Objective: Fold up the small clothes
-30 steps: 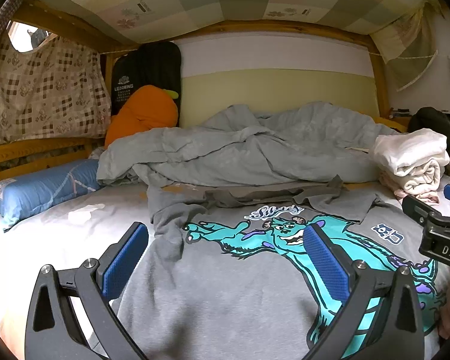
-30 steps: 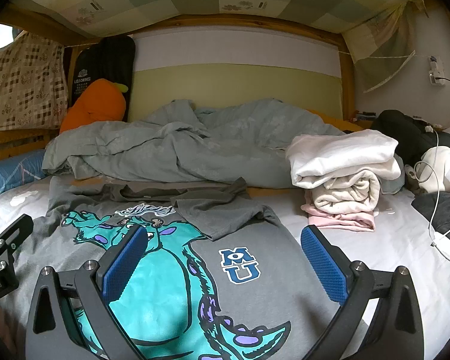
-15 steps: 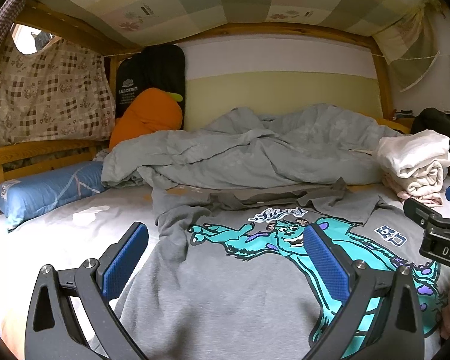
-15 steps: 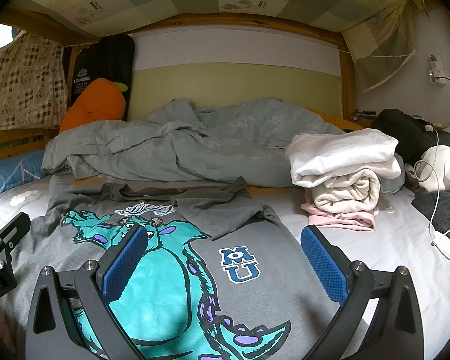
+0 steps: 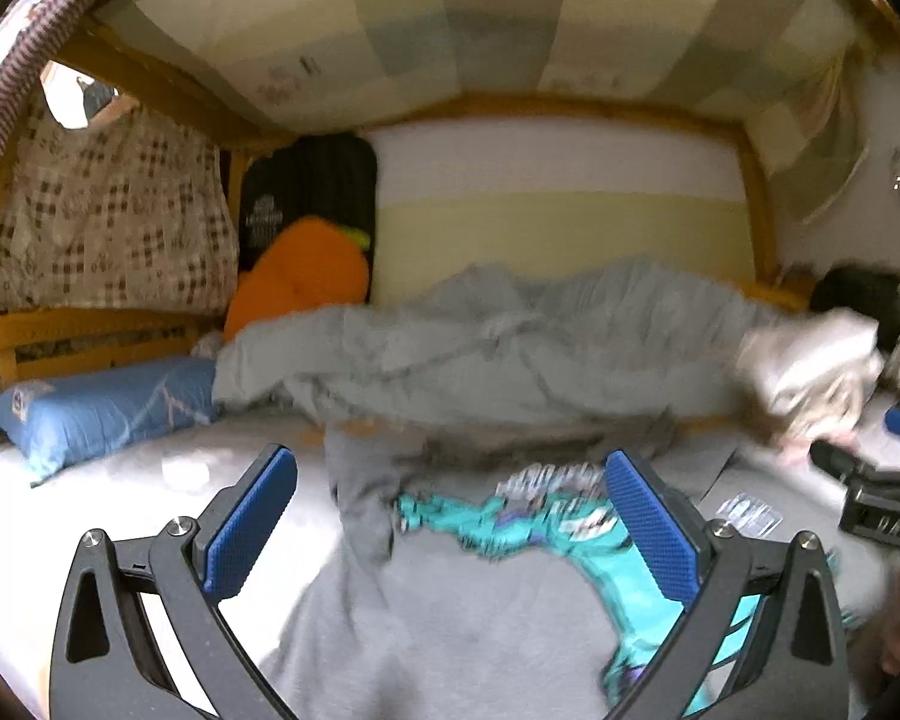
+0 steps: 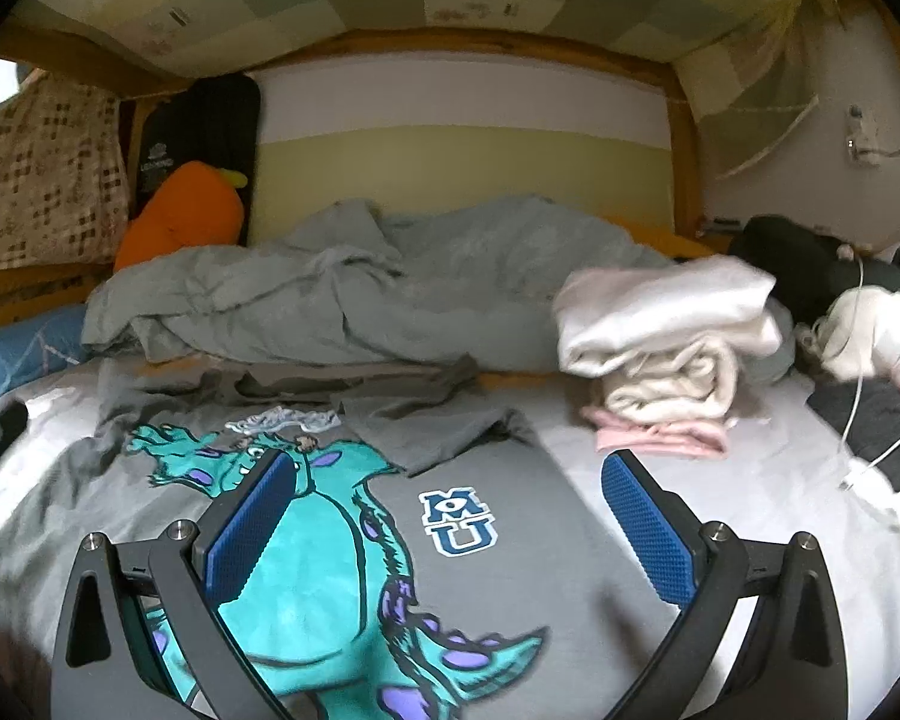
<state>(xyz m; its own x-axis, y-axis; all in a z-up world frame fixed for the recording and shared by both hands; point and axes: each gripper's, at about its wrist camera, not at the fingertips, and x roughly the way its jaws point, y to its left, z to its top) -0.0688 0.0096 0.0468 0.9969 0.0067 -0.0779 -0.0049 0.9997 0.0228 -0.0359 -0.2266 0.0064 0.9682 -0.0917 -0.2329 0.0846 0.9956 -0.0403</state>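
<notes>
A grey sweatshirt with a teal monster print (image 6: 342, 546) lies spread on the white bed sheet (image 6: 768, 498), bare sheet beyond its right edge. Both the left gripper (image 5: 450, 534) and right gripper (image 6: 444, 534) hover above it, blue-padded fingers spread wide and empty.

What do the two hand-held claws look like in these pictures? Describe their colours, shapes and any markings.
Both look alike. The left claw and the right claw each have a black angular frame with triangular cut-outs and silver screw heads. Each finger ends in a flat blue pad with a fine dotted texture. In the left wrist view, white letters show on the right claw's black body, blurred. No cables or sleeves show.
</notes>
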